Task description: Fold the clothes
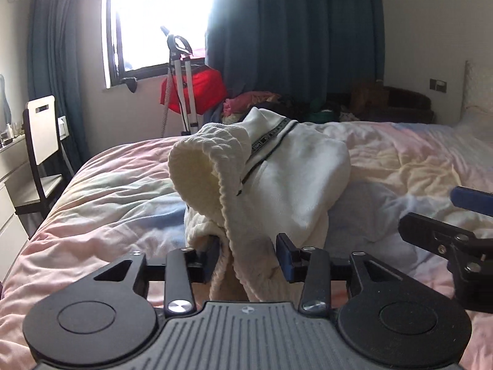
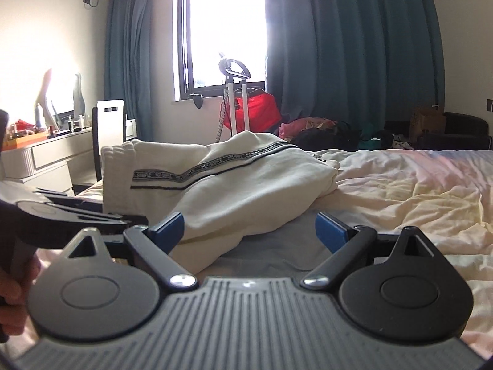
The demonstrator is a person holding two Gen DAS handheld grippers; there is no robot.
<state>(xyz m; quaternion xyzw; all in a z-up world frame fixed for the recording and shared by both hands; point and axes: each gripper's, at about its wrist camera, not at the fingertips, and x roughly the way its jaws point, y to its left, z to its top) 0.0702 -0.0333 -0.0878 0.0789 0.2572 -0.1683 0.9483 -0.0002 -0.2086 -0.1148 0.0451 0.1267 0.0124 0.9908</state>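
Note:
A cream-white garment [image 1: 286,178] with a black lettered stripe lies bunched on the bed, its ribbed hem [image 1: 200,166] raised toward the camera. My left gripper [image 1: 249,252] is open, with the ribbed cloth hanging between its fingers. In the right wrist view the same garment [image 2: 234,185] lies partly folded, stripe [image 2: 215,166] on top. My right gripper [image 2: 249,231] is open and empty, its blue pads on either side of the garment's near edge. The left gripper's body [image 2: 71,219] shows at the left there, and the right gripper [image 1: 456,234] shows at the right in the left wrist view.
The bed [image 1: 416,160] has a rumpled pastel cover. Beyond it are blue curtains [image 2: 354,61], a bright window, a red bag [image 1: 197,89] on a stand, and a pile of clothes [image 2: 308,126]. A chair [image 1: 40,141] and a dresser stand at the left.

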